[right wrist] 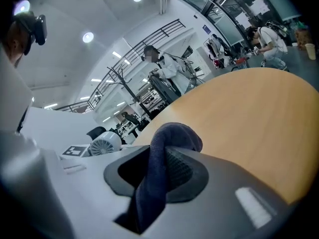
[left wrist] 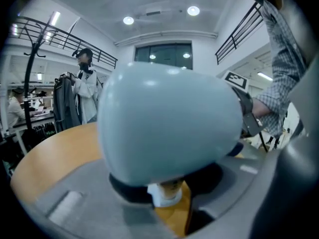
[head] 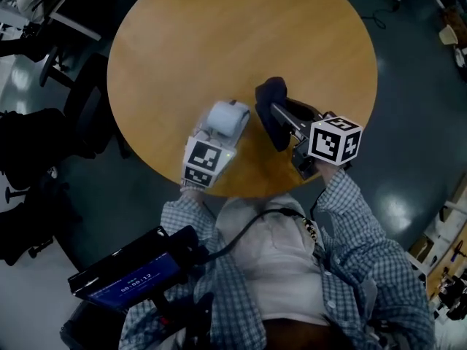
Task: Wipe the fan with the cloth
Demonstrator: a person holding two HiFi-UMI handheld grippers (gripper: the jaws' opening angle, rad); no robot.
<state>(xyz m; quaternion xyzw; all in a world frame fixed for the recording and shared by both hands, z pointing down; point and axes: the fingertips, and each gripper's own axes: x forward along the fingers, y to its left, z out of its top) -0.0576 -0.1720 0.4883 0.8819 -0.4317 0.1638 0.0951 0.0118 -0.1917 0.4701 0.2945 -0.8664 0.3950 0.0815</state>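
Head view: the left gripper [head: 211, 138] is clamped on the fan [head: 228, 117], a small white unit over the near part of the round table [head: 241, 35]. The right gripper [head: 283, 121] pinches the dark cloth [head: 271, 106], which hangs just beside the fan; contact between them cannot be confirmed. Left gripper view: the jaws hold the fan low, at its neck, and the pale housing [left wrist: 164, 123] fills the frame; the grip appears firm. Right gripper view: the pads are closed on a fold of cloth [right wrist: 160, 158], with a rounded bulge standing proud of the tips, and the fan's grille [right wrist: 104, 145] shows to the left, apart. Recommendation: present that proud fold to the housing rather than the bare jaw tips. Hold the fan steady and stroke lightly so the neck grip does not slip.
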